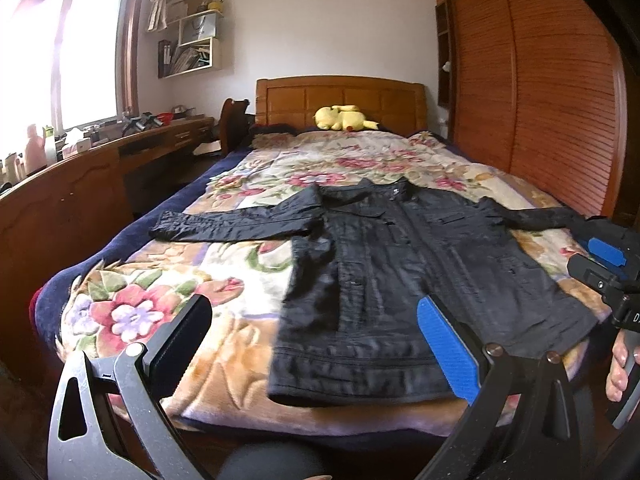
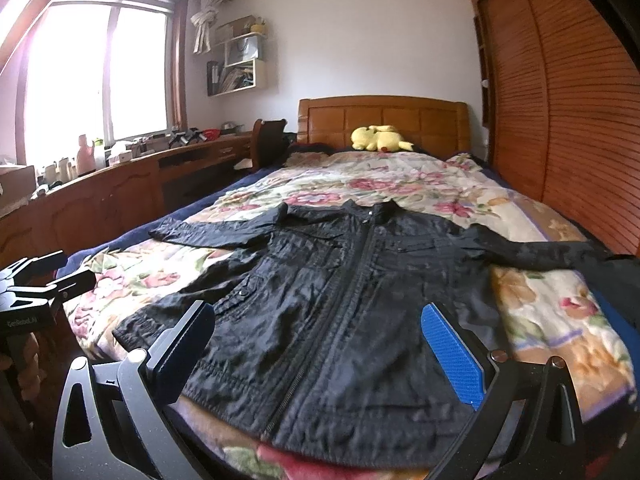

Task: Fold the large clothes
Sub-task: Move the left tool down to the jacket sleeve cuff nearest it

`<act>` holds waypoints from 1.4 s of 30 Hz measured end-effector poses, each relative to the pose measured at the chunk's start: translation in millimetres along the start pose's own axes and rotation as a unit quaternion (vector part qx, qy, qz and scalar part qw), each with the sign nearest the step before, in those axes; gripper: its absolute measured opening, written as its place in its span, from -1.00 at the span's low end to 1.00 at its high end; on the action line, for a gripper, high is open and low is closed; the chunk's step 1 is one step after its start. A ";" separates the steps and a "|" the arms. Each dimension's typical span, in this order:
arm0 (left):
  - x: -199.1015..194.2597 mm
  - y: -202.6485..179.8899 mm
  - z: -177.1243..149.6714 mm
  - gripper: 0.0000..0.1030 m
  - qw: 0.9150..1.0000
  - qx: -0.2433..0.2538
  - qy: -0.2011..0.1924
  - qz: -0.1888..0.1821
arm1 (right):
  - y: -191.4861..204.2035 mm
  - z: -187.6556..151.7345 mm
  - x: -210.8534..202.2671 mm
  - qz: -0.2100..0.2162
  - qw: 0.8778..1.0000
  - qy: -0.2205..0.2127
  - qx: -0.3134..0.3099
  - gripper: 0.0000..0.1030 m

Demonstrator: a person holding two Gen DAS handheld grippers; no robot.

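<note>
Two sleeve ends hard to make out: jacket (image 2: pixel 352 300) flat on bed (image 2: pixel 560 312). Left gripper (image 1: pixel 316 344), right gripper (image 2: pixel 320 344): wide apart, empty.

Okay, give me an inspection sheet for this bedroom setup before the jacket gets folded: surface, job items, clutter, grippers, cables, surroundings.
Surface: bed covered by a floral blanket, lying fairly flat.
Job's things: black jacket spread front up, zipped, both sleeves stretched out sideways, hem towards the cameras.
Clutter: yellow plush toy at the headboard, apart from the jacket.
Grippers: left gripper open, near the hem, holding nothing; right gripper open above the lower jacket, holding nothing.
Cables: nothing seen.
Surroundings: wooden desk crowded with bottles and small items under a bright window; wall shelves; slatted wardrobe doors beside the bed.
</note>
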State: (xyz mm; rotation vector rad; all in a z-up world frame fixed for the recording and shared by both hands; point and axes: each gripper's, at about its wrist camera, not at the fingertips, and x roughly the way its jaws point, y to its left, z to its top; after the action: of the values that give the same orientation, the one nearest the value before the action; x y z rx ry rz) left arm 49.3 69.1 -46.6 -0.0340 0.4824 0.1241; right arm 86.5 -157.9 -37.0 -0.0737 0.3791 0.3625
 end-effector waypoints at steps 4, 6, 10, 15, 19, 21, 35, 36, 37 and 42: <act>14.6 16.4 -6.0 1.00 1.000 -0.010 0.009 0.017 | 2.8 -1.6 20.9 0.008 1.000 0.012 -0.009 0.99; 21.8 25.4 -10.5 1.00 1.000 -0.016 0.014 0.023 | 5.1 -3.0 32.5 0.016 1.000 0.019 -0.015 0.99; 38.0 41.3 -19.1 1.00 0.999 -0.022 0.025 0.036 | 11.9 -3.6 57.8 0.029 0.999 0.031 -0.028 0.99; 67.2 66.8 -27.9 1.00 0.997 -0.030 0.047 0.052 | 17.7 2.6 90.3 0.048 0.997 0.046 -0.037 0.99; 88.2 85.4 -28.7 1.00 0.995 -0.044 0.060 0.063 | 22.3 11.1 112.2 0.058 0.996 0.053 -0.042 0.99; 97.6 95.1 -26.6 1.00 0.995 -0.048 0.062 0.064 | 24.5 16.3 123.2 0.060 0.996 0.051 -0.048 0.99; 185.6 177.1 -2.2 1.00 0.991 -0.061 0.105 0.057 | 38.3 33.4 211.3 0.081 0.989 0.101 -0.073 0.99; 194.2 181.5 1.0 1.00 0.991 -0.059 0.109 0.059 | 40.3 37.8 217.5 0.082 0.988 0.103 -0.081 0.99; 198.5 183.9 3.1 1.00 0.991 -0.057 0.110 0.059 | 42.1 41.8 222.2 0.081 0.988 0.102 -0.088 0.99; 234.4 198.8 18.9 0.88 0.989 -0.040 0.127 0.070 | 46.6 49.6 248.6 0.073 0.987 0.100 -0.105 0.99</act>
State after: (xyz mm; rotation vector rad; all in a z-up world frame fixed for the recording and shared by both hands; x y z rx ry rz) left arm 238.6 293.5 -139.4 -0.0950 0.7338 0.2800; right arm 302.2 -25.0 -84.3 -0.2917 0.5455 0.5416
